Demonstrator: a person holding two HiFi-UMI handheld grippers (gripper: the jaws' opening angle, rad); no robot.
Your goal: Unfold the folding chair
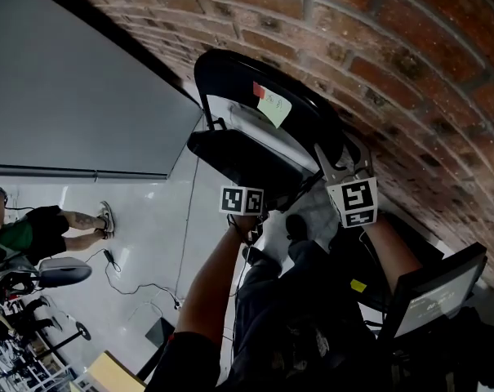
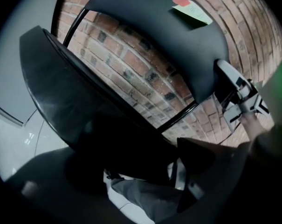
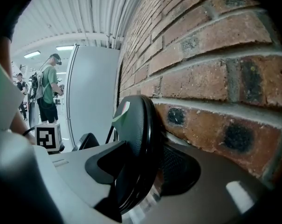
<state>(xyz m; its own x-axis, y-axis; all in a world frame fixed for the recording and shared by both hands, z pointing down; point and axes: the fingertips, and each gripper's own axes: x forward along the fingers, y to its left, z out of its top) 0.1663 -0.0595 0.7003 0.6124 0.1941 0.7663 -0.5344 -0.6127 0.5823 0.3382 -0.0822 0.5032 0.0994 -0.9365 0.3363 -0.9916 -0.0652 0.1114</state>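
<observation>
A black folding chair stands against the brick wall (image 1: 410, 80). Its backrest (image 1: 230, 76) carries a red and a pale green sticky note (image 1: 275, 109). The seat (image 1: 242, 158) is tilted up in front of the backrest. My right gripper (image 1: 342, 163) is shut on the backrest's side rim; in the right gripper view the rim (image 3: 143, 139) sits pinched between the pads. My left gripper (image 1: 248, 188) is at the seat's near edge. In the left gripper view the seat (image 2: 75, 101) lies between the wide jaws, and a gap shows beside the right finger (image 2: 199, 157).
A grey panel (image 1: 75, 96) leans on the wall left of the chair. A person in a green shirt (image 1: 18, 235) is on the white floor at left, with cables (image 1: 140, 284) nearby. A dark monitor (image 1: 434, 292) stands at lower right. My own legs are just below the grippers.
</observation>
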